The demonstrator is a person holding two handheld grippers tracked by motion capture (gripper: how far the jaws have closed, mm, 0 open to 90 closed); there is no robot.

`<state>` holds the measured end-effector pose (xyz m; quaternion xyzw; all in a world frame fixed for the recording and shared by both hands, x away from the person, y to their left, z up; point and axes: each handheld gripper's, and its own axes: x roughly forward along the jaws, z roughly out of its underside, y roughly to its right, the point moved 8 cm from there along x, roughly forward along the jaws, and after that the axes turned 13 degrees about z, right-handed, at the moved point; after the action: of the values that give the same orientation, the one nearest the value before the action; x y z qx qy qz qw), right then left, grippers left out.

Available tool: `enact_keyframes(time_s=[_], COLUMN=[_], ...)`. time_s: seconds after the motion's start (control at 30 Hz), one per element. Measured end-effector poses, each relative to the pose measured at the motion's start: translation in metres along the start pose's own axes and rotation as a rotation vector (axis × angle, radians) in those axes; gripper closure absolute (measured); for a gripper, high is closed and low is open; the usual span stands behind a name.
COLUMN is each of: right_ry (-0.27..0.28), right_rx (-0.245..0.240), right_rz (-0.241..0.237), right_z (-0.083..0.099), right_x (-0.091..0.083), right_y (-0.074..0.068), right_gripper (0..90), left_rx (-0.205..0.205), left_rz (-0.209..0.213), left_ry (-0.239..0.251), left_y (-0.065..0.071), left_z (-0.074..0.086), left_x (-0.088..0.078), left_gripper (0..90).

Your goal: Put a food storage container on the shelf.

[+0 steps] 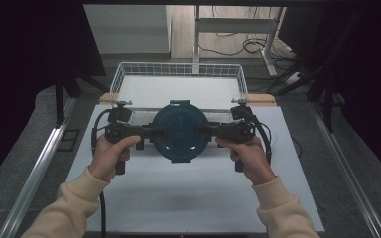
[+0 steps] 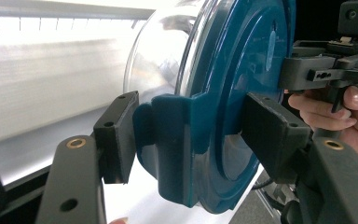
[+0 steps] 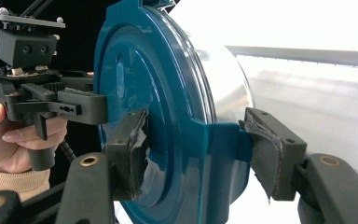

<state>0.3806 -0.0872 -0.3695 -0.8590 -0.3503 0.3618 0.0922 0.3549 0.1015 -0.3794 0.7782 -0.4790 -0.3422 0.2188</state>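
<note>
High view: the left gripper (image 1: 155, 133) and right gripper (image 1: 209, 131) clamp opposite side clips of a round container with a dark blue lid (image 1: 180, 131), held off the white counter (image 1: 178, 193) between both hands. Left gripper view shows its jaws squeezing a lid clip (image 2: 177, 140) beside the clear bowl (image 2: 161, 51). A white wire basket (image 1: 178, 74) sits just beyond, on the far side.
</note>
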Motion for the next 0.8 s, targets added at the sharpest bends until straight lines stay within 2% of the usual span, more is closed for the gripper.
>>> enact_keyframes(time_s=[0.27, 0.8], right_ry=[0.023, 0.035], right_rx=[-0.011, -0.029], right_rz=[0.002, 0.001], right_z=[-0.022, -0.052], right_x=[-0.003, -0.002], right_y=[-0.001, -0.001], right_gripper=[41.5, 41.8], left_rx=[0.017, 0.029], left_rz=[0.004, 0.013], left_ry=[0.005, 0.026], left_y=[0.003, 0.001], left_z=[-0.022, -0.053], left_x=[-0.003, -0.008], left_gripper=[38.2, 38.7])
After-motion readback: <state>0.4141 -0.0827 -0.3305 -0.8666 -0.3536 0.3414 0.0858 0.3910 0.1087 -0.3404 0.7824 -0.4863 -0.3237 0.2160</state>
